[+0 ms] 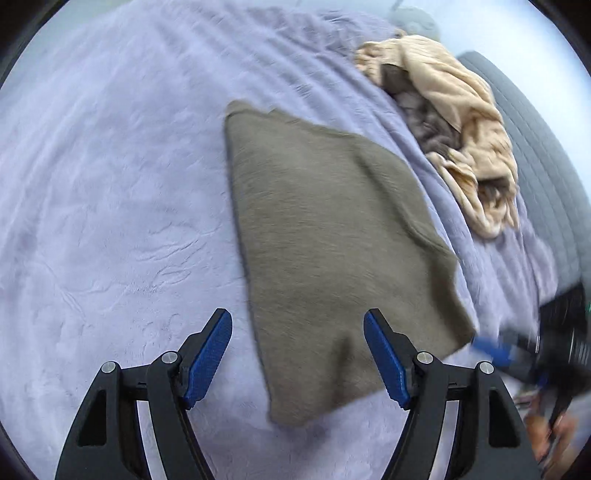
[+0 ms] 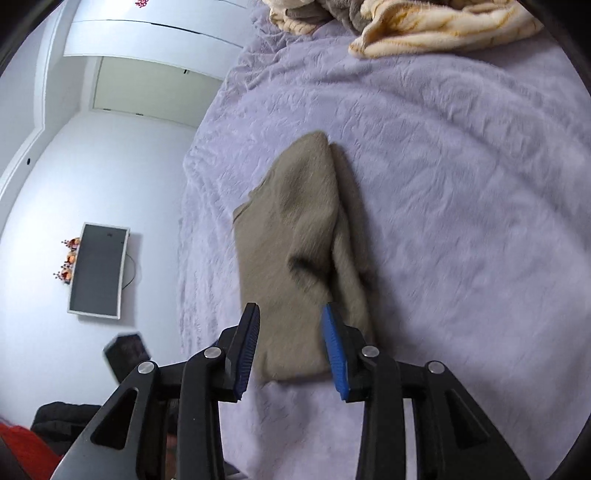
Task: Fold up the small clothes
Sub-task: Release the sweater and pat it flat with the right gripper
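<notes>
A taupe knit garment [image 1: 332,236] lies folded flat on the lilac bedspread [image 1: 110,184]. My left gripper [image 1: 297,325] hovers open above the garment's near left edge, with nothing between its blue pads. In the right wrist view the same garment [image 2: 303,251] lies folded lengthwise, one layer over another. My right gripper [image 2: 290,317] stands open over its near end; cloth shows behind the gap but the pads do not press on it. The right gripper [image 1: 495,350] also shows blurred at the garment's right corner in the left wrist view.
A heap of beige and grey clothes [image 1: 458,122] lies at the far right of the bed, also in the right wrist view [image 2: 406,26]. A dark grey headboard [image 1: 546,177] runs behind it. Left of the bedspread [image 2: 461,184] are a wall screen [image 2: 98,271] and a wardrobe [image 2: 147,44].
</notes>
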Motion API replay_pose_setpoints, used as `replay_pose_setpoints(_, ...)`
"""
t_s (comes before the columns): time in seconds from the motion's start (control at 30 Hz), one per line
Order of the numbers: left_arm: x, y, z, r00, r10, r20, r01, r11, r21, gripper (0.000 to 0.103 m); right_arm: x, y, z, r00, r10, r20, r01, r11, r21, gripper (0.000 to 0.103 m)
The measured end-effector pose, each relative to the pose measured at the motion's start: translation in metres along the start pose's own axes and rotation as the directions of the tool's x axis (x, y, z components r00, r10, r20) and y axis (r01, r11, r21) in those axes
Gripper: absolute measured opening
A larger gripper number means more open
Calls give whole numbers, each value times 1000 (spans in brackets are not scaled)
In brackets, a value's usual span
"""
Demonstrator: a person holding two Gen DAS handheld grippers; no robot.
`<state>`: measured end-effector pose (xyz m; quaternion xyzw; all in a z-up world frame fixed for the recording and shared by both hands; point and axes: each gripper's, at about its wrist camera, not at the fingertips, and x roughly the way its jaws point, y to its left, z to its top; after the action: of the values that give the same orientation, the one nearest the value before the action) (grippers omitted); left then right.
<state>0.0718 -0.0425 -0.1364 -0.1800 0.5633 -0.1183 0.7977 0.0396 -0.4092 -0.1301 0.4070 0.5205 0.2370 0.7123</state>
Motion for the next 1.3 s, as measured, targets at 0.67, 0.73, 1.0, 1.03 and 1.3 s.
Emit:
replay_pose_setpoints(0.67,22,22,33,996,40,-76,-33,996,82,75,131,20,-86,982,143,-121,-128,984,125,8)
replay_pose_setpoints(0.73,27,20,25,995,53,-80,-46,994,95,75,141,2,-92,988,69,-139,-48,988,148,10)
replay_pose_setpoints(1.0,13,9,17,995,99,-20,-95,985,141,75,106,11,-99,958,-94,-270,91,996,-26,14)
replay_pose_setpoints(1.03,11,9,18,995,100,-13,-98,985,140,75,93,14,-95,964,-96,-247,90,995,-36,17)
replay_pose_setpoints(1.3,29,-3,21,991,129,-27,-124,984,125,75,29,42,-3,974,-217,67,225,963,-146,69)
